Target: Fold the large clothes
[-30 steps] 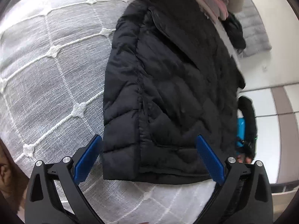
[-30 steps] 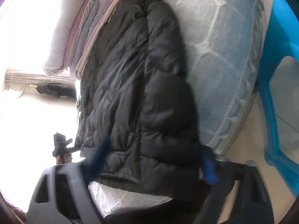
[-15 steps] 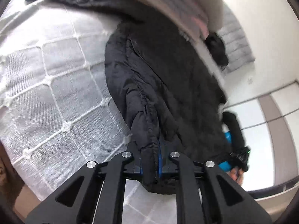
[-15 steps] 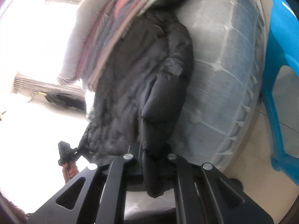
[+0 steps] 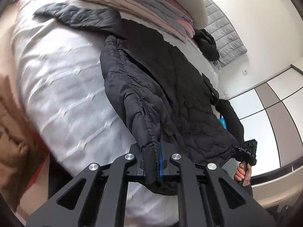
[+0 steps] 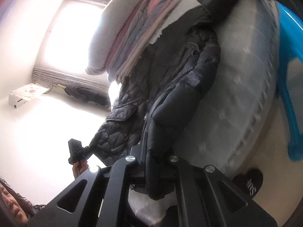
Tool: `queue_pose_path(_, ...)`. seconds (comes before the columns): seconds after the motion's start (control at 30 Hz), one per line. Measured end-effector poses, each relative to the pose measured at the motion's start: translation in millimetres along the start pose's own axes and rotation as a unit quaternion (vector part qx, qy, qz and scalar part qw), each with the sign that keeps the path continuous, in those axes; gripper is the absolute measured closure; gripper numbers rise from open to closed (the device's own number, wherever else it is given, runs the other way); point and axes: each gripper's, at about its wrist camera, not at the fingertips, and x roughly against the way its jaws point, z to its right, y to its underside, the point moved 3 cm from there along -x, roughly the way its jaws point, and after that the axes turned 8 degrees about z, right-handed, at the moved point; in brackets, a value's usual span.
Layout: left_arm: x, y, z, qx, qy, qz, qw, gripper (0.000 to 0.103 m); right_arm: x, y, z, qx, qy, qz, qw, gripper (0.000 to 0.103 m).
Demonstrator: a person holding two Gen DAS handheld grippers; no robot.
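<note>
Plainly, label by label:

Coat: a black quilted coat (image 5: 170, 87) lies lengthwise on the white bed (image 5: 62, 87), its collar end near a stack of folded blankets (image 5: 144, 5), its hem lifted toward both cameras.

Left gripper: the left gripper (image 5: 151, 162) is pinched tight on one bottom corner of the hem, a fold of padding bunched between its blue pads.

Right gripper: the right gripper (image 6: 153, 168) is likewise clamped on the opposite bottom corner, with cloth hanging below.

Handling: soft, puffy and bulky, probably light for its size; the smooth shell looks slippery, so thick padding may creep out of a shallow pinch.

Where to hold: the stitched hem corners, taken deep, seem the firmest hold.

Risk: the sleeve (image 5: 75, 17) spread sideways may drag.
</note>
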Motion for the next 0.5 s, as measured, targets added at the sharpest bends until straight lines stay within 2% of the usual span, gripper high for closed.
queue_pose_path(0.07,16,20,-8,0.003,-0.004,-0.005,1.0,0.096,10,17,2,0.0,0.008,-0.01,1.0,0.096)
queue_pose_path(0.17,22,44,-18,-0.011,-0.022,-0.041,0.9988,0.092,16,38,3,0.024,0.04,-0.046,0.998,0.096)
queue_pose_path(0.2,20,48,-24,-0.014,-0.04,-0.055,0.9976,0.087,16,39,5,0.028,0.054,-0.053,0.997,0.095)
queue_pose_path(0.23,17,52,-31,-0.015,-0.062,-0.068,0.9956,0.083,16,41,13,0.031,0.091,-0.06,0.994,0.092)
queue_pose_path(0.3,11,52,-48,-0.015,-0.122,-0.078,0.9893,0.067,19,36,26,0.023,0.117,-0.058,0.991,0.086)
queue_pose_path(0.37,16,42,-59,-0.022,-0.191,-0.048,0.9803,0.06,26,17,30,0.033,0.167,-0.014,0.985,0.075)
queue_pose_path(0.4,26,38,-64,-0.028,-0.245,-0.024,0.9688,0.051,31,8,28,0.047,0.191,0.011,0.98,0.066)
queue_pose_path(0.43,31,31,-67,-0.029,-0.282,-0.009,0.9589,0.047,36,0,26,0.052,0.202,0.026,0.978,0.056)
queue_pose_path(0.5,45,14,-71,-0.009,-0.295,0.033,0.9549,0.042,46,-24,19,0.063,0.232,0.065,0.968,0.045)
